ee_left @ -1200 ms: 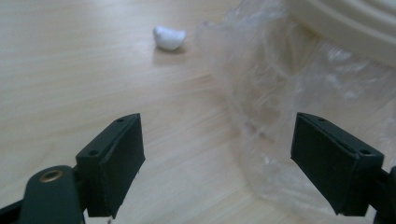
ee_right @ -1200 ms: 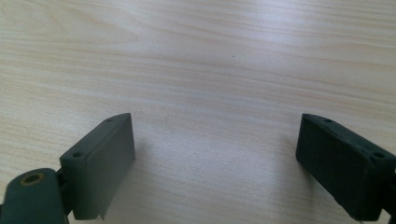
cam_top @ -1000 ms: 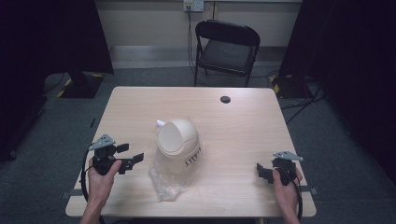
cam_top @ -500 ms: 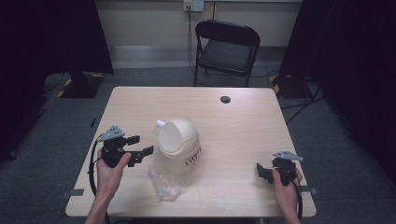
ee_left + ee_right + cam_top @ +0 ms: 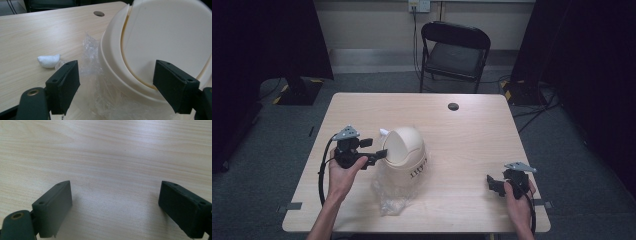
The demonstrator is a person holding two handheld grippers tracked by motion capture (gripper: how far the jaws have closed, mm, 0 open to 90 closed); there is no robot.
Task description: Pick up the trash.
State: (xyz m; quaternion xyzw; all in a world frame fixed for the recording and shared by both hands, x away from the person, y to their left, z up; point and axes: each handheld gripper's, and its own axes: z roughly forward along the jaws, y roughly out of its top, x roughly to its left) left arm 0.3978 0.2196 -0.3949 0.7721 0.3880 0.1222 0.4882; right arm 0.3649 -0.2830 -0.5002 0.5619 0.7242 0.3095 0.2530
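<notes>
Closer now, the left claw (image 5: pixel 379 154), narrowing but empty, frames the bin (image 5: pixel 160 50) ahead to grasp it; the right claw (image 5: pixel 493 184) rests open.

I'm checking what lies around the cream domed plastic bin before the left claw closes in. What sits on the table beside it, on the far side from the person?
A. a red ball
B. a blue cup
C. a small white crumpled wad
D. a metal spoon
C: a small white crumpled wad lies on the wooden table next to the cream domed plastic bin and its clear plastic bag.
</notes>
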